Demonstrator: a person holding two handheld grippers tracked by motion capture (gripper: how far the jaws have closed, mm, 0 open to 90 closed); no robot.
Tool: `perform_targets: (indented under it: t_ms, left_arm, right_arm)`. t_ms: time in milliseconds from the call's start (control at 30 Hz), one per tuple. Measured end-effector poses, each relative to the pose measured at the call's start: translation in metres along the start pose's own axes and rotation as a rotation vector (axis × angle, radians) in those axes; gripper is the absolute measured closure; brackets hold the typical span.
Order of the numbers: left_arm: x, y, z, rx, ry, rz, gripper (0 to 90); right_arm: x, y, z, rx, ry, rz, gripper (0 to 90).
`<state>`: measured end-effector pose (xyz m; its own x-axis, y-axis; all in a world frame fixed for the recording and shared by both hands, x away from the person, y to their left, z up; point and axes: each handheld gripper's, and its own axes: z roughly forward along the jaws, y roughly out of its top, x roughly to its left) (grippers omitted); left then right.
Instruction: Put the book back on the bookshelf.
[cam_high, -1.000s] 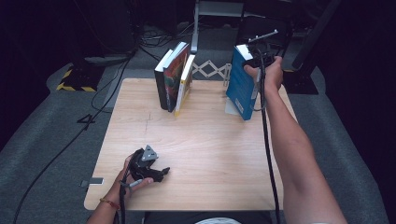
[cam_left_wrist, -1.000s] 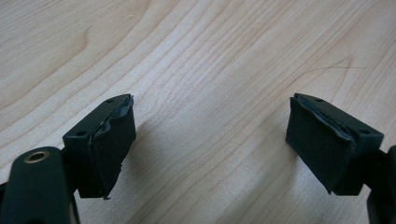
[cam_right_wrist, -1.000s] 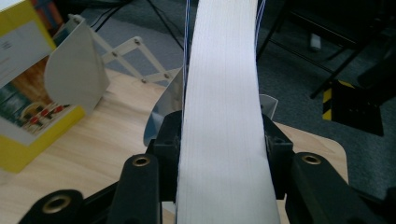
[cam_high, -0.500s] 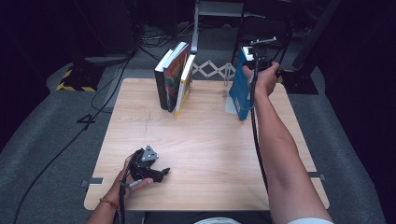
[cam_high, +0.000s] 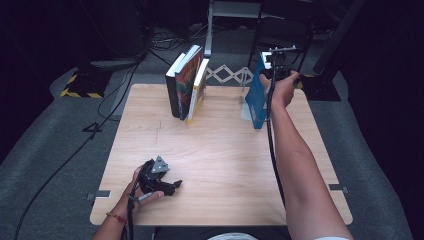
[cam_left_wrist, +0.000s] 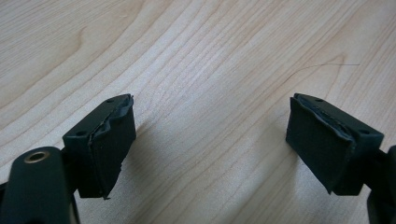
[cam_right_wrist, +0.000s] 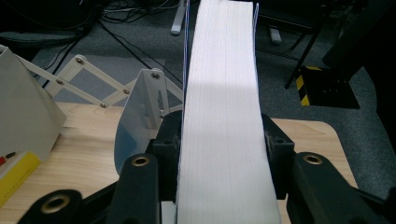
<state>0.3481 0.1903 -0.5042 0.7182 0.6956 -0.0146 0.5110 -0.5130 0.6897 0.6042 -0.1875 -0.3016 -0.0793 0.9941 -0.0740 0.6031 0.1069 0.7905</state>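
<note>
2 grippers are ours: the right gripper (cam_high: 276, 67), at 1 o'clock on the counter (cam_high: 225, 160), has its jaws clamped on the blue book (cam_high: 256, 97), standing upright beside the white bookend (cam_right_wrist: 140, 112). We judge the book is being set down; next comes letting go. The right gripper view reveals its white page edge. The left gripper (cam_high: 159, 181) rests at 7 o'clock, jaws wide and empty.

I see a light wooden counter (cam_high: 225, 165) with rounded corners, standing on grey floor (cam_high: 55, 150). At its far edge a white folding book rack (cam_high: 227, 75) stands. Three books (cam_high: 186, 82) lean together at the rack's left end. A blue book (cam_high: 256, 97) stands at its right end. My left tongs (cam_high: 167, 186) rest on the counter near its front left corner.
</note>
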Motion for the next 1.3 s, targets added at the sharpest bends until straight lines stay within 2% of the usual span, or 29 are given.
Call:
perform_targets:
  t_ms: [300, 600, 767, 867, 1033, 1300]
  left_arm:
    - [0.000, 0.000, 0.000, 0.000, 0.002, 0.002, 16.2]
    - [0.000, 0.000, 0.000, -0.002, 0.001, -0.004, 16.2]
    - [0.000, 0.000, 0.000, -0.001, 0.000, -0.005, 16.2]
    - [0.000, 0.000, 0.000, -0.002, 0.000, -0.004, 16.2]
    - [0.000, 0.000, 0.000, -0.002, 0.000, -0.004, 16.2]
    - [0.000, 0.000, 0.000, -0.002, 0.001, -0.003, 16.2]
  right_arm:
    - [-0.005, -0.006, -0.007, 0.003, 0.041, -0.052, 59.1]
    - [-0.010, -0.006, -0.008, 0.018, 0.064, -0.058, 58.0]
    - [-0.012, -0.006, -0.009, 0.024, 0.065, -0.075, 54.0]
    - [-0.014, -0.006, -0.010, 0.041, 0.082, -0.075, 52.2]
    - [-0.015, -0.006, -0.011, 0.090, 0.104, -0.106, 48.5]
    - [-0.018, -0.007, -0.014, 0.106, 0.126, -0.127, 46.6]
